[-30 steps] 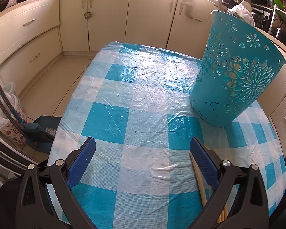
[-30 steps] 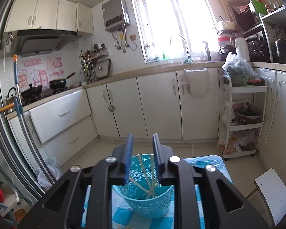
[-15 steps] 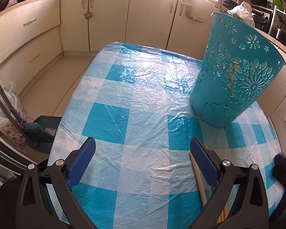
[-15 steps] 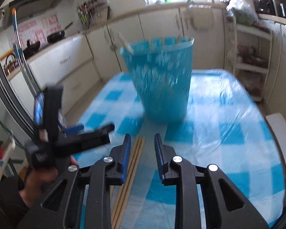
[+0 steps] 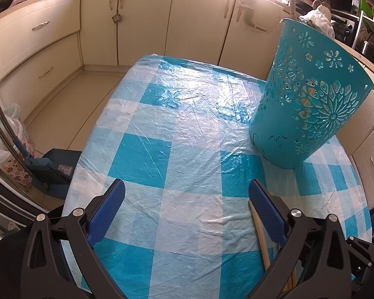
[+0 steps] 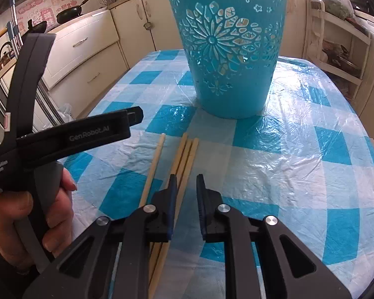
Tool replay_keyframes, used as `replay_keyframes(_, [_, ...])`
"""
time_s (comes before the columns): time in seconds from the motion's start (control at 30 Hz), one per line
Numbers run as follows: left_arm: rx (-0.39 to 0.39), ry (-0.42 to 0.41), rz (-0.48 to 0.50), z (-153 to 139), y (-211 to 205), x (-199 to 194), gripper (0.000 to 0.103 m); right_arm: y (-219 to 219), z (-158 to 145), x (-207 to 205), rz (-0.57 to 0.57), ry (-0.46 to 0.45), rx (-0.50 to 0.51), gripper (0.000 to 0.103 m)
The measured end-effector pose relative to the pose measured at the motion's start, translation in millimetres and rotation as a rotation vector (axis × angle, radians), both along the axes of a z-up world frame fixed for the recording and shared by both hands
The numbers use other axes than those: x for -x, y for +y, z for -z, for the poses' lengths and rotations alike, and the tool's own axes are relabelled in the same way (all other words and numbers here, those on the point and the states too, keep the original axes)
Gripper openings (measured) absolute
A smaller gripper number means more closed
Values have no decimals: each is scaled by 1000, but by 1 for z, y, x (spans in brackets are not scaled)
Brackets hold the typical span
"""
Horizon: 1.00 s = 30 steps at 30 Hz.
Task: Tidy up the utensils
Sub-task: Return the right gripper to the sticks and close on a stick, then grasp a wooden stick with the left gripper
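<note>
Four chopsticks (image 6: 182, 159) lie on the checked surface (image 6: 299, 149) near the basket (image 6: 229, 57). The right tool (image 6: 185, 186), jaws just narrowing, hovers empty above them; the left tool (image 5: 187, 199) gapes wide, empty.

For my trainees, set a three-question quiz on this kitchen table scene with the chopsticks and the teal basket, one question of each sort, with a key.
1. True or false: the wooden chopsticks on the table lie inside the teal basket.
2. Multiple choice: the left gripper is A) open over bare tablecloth, B) shut on a chopstick, C) gripping the basket.
3. Fill in: the right gripper, whose jaws have just been closing, hangs above the chopsticks with its jaws narrow and ____ between the pads.

Key: 1 false; 2 A; 3 nothing.
</note>
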<state>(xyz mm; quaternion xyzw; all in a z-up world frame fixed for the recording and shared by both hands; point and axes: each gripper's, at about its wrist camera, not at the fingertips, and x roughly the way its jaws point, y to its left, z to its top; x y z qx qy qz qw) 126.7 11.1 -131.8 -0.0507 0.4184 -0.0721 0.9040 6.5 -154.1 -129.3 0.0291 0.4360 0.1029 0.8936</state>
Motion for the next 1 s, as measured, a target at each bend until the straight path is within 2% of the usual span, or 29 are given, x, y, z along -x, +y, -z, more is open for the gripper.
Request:
replay_keyframes(0.3, [-6, 4, 2, 0, 0, -1, 95, -3, 4, -4, 8, 11, 62, 7])
replay_keyframes(0.4, [-39, 51, 14, 3, -5, -1, 95, -15, 2, 0, 40, 25, 66, 6])
replay_keyframes(0.47, [-33, 70, 23, 6, -8, 5, 95, -28, 1, 7, 66, 31, 60, 6])
replay_keyframes(0.57, [-91, 84, 47, 8, -20, 16, 95, -45, 1, 17, 102, 36, 39, 6])
replay_keyframes(0.73, [-182, 44, 100, 5, -43, 28, 95, -53, 0, 17, 129, 41, -1, 6])
replay_keyframes(0.8, [-206, 37, 114, 5, -51, 30, 89, -53, 1, 17, 122, 37, -7, 6])
replay_keyframes(0.87, [-218, 53, 129, 9, -56, 31, 73, -54, 1, 18, 116, 32, -8, 6])
replay_keyframes(0.97, [-193, 61, 145, 11, -56, 30, 53, -57, 2, 16, 118, 25, -23, 6])
replay_keyframes(1.0, [-192, 61, 159, 11, -58, 30, 49, -57, 2, 15, 119, 25, -25, 6])
